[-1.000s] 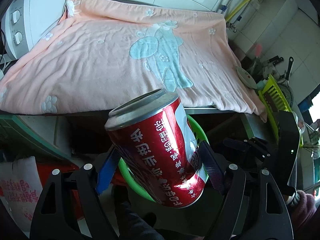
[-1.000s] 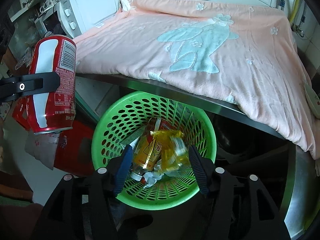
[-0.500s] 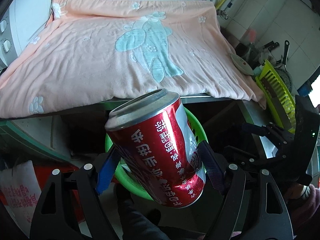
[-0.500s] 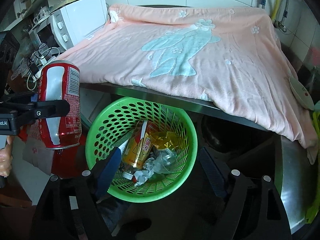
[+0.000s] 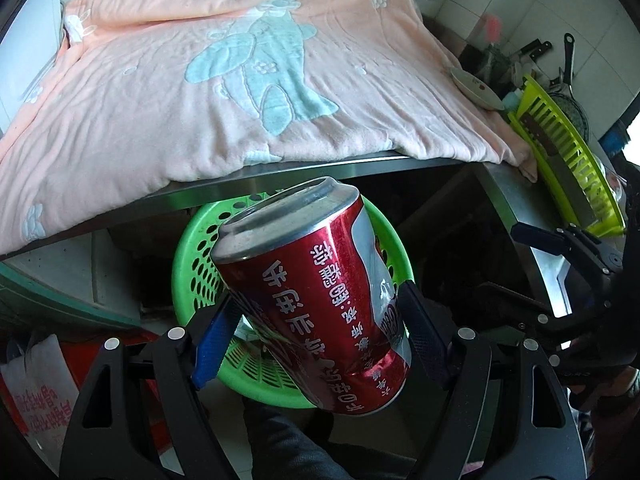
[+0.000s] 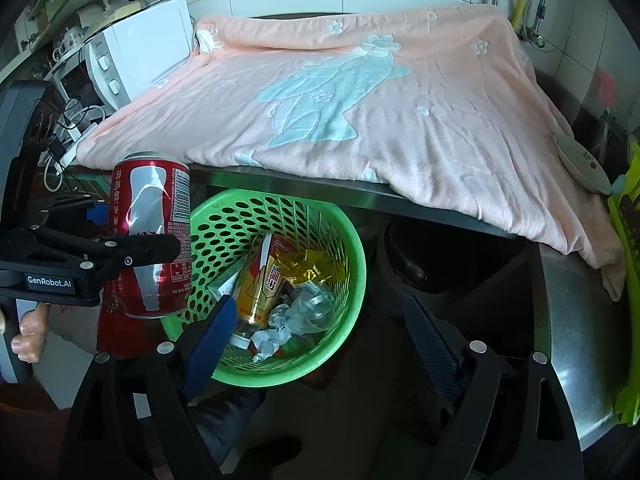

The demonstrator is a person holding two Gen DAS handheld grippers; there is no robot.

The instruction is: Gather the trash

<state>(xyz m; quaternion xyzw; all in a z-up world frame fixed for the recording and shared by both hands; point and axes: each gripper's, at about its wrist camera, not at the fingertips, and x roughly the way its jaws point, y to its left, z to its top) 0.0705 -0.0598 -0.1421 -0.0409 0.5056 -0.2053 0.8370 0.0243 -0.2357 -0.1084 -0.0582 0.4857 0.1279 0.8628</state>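
Observation:
A dented red soda can [image 5: 316, 300] is gripped between the pads of my left gripper [image 5: 320, 320], tilted, just above the near rim of the green mesh basket [image 5: 188, 248]. In the right wrist view the same red can [image 6: 150, 240] hangs at the basket's left edge. My right gripper [image 6: 320, 312] hovers over the green basket [image 6: 352, 240], its jaws opening with nothing between them. Inside lie a yellow can [image 6: 260, 284], a yellow wrapper [image 6: 308, 264], crumpled paper [image 6: 280, 328] and a clear cup [image 6: 316, 308].
The basket stands on the floor under a steel counter edge [image 6: 320, 188] draped with a pink blanket [image 6: 360, 112]. A white microwave [image 6: 132, 60] sits at the left, a plate [image 6: 580, 160] and a yellow-green dish rack [image 5: 568, 168] at the right. A red bag [image 5: 36, 392] lies low left.
My right jaws have spread wide and the yellow wrapper that was between them now lies in the basket. The left gripper has carried the red can closer, over the basket's rim.

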